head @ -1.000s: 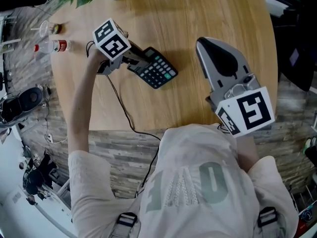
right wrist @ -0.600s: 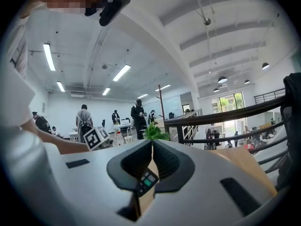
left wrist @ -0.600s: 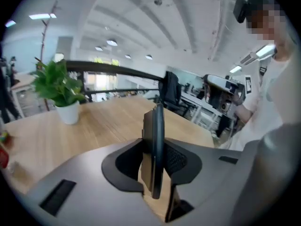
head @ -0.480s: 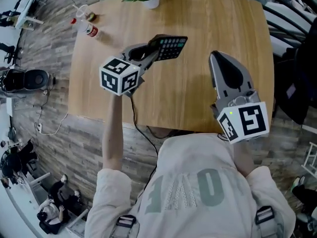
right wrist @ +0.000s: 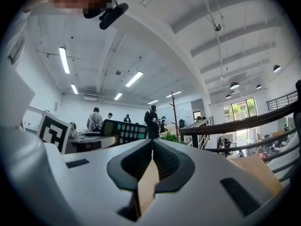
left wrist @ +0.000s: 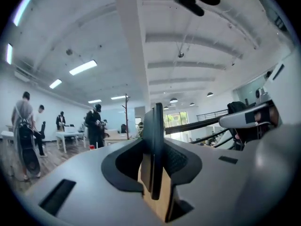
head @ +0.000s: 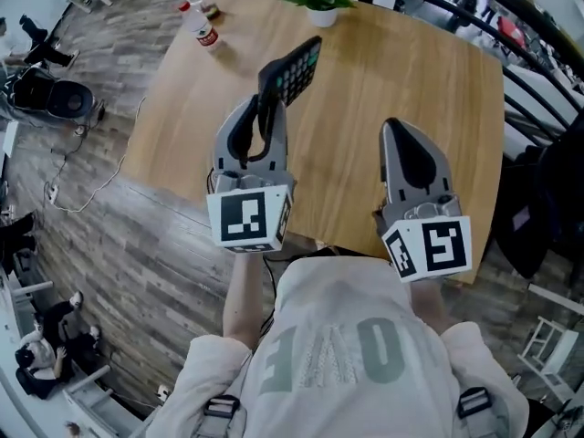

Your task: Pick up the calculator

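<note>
My left gripper (head: 271, 99) is clamped on the calculator (head: 297, 65) — a thin black slab, now edge-up above the pale wood-grain table (head: 401, 71), where a second ago it sat low. My right gripper (head: 394, 128) — jaws together, empty.

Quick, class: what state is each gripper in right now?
Left gripper: closed, holding the calculator.
Right gripper: closed, empty.
</note>
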